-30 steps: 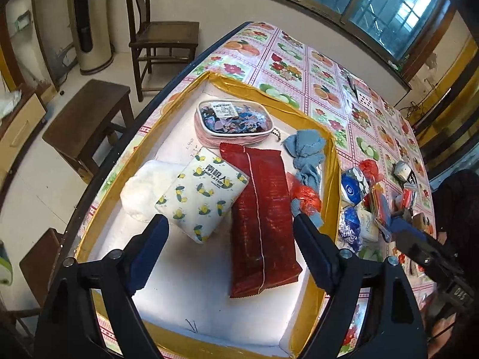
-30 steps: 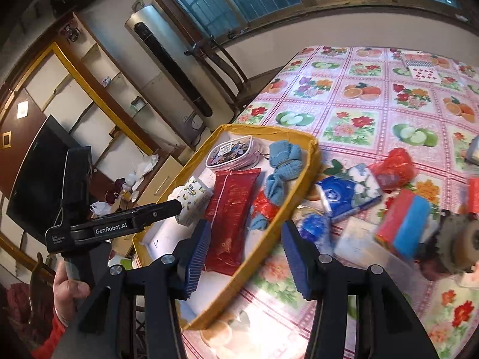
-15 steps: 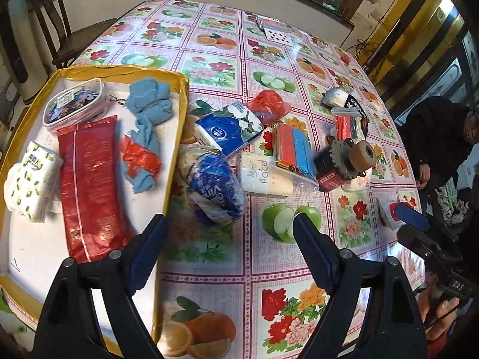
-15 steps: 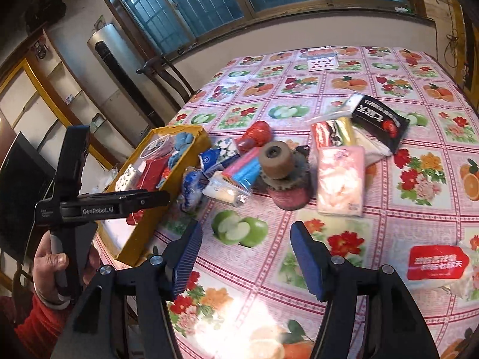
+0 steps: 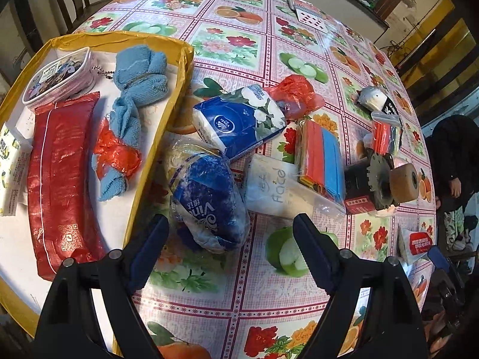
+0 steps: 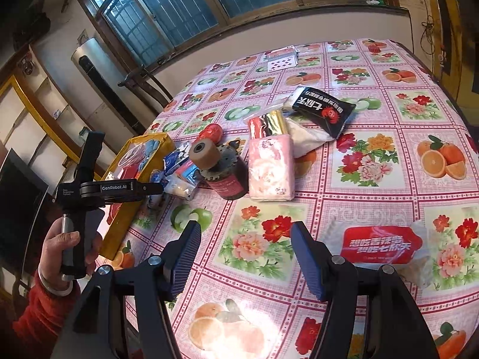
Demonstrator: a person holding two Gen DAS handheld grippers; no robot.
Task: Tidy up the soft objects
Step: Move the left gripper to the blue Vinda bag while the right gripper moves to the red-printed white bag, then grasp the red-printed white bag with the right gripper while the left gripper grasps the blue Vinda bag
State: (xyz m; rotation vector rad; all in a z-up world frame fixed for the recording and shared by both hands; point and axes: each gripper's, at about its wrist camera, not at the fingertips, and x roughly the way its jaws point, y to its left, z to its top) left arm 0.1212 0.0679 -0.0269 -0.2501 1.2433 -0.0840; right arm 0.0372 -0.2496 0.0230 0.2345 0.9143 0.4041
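Two open grippers over a table of soft packs

The left gripper [image 5: 230, 239] has its fingers spread wide and holds nothing; a crinkly blue tissue bag [image 5: 206, 197] lies just ahead of it, beside the yellow tray [image 5: 155, 137], its long side pointing at the gripper. The right gripper [image 6: 244, 251] is wide open and empty too, over the flowery tablecloth [image 6: 389, 155]. In the tray lie one long red pack [image 5: 60, 176], pointing away, and one blue cloth [image 5: 134, 89].

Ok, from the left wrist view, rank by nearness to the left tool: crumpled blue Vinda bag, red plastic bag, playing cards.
Left tool, open:
1. Crumpled blue Vinda bag, just ahead between the fingers.
2. Red plastic bag, mid-table, beyond the tissue pack.
3. Playing cards, far edge.
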